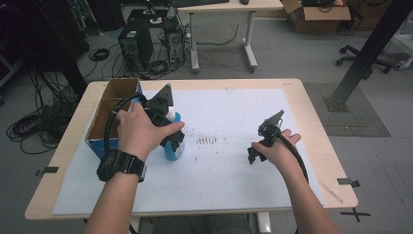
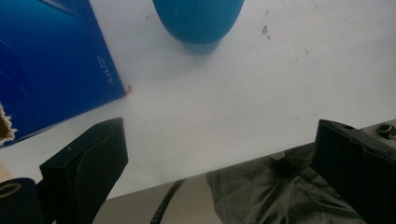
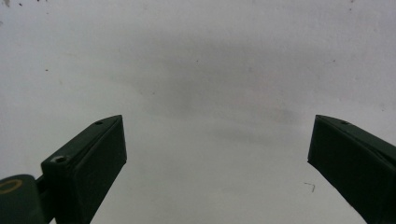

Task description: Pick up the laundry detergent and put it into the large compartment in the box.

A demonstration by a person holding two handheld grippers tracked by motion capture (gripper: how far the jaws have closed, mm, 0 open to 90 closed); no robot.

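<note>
High view: hovering left claw over blue bottle, just beside cardboard box; right claw well apart.
Left gripper view: gaping wide, gripping nothing, bottle ahead beside box.
Right gripper view: gaping empty over white sheet.

The bottle looks like smooth blue plastic with a soft sheen. The box is cardboard, raw brown inside, glossy blue print outside, torn rough at one edge. White paper, matt and speckled with dark marks, covers the pale wood-look tabletop. Both tongs, left and right, are matt black plastic.
</note>
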